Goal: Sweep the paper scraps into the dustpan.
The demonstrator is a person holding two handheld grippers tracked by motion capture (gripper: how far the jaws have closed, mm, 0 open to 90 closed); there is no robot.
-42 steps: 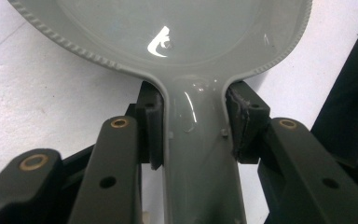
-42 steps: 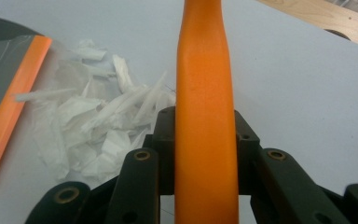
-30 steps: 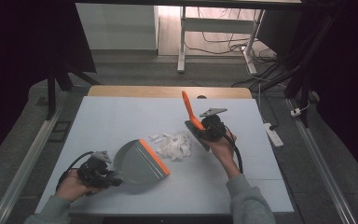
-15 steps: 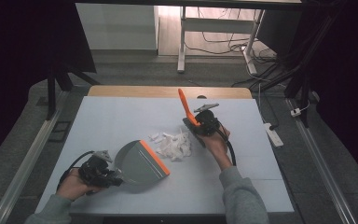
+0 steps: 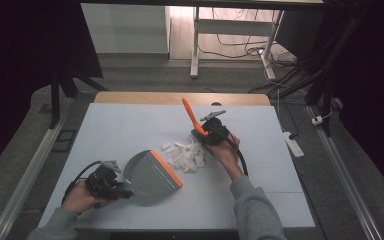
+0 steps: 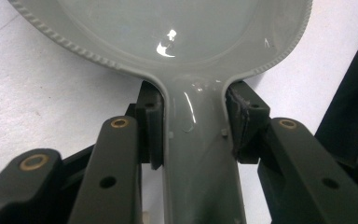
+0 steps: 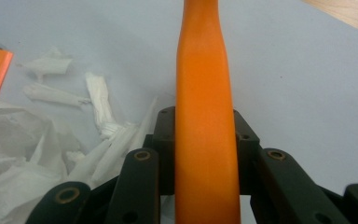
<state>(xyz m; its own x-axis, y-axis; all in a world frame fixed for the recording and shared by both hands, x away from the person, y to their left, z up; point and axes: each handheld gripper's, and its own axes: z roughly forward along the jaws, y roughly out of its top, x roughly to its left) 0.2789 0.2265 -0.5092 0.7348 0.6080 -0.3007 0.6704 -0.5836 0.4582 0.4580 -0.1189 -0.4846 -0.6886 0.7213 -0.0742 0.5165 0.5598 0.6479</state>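
- High view: the paper scraps (image 5: 186, 156) lie in a loose white heap on the table (image 5: 280, 190), between the dustpan's orange lip and the brush
- The dustpan (image 5: 150, 172) rests just to the left of the heap, its lip facing the scraps and touching or almost touching the nearest ones
- The left gripper (image 5: 111, 184) is clamped on the dustpan's grey handle; the left gripper view shows both pads pressed to the handle's sides
- The right gripper (image 5: 211, 134) is closed around the orange handle of the brush (image 5: 192, 116), which tilts up and away, with its head down at the heap's right edge
- To sweep well, I judge the lip should stay flat on the table and the pan steady, while the brush draws low, short strokes towards it so that light scraps do not scatter
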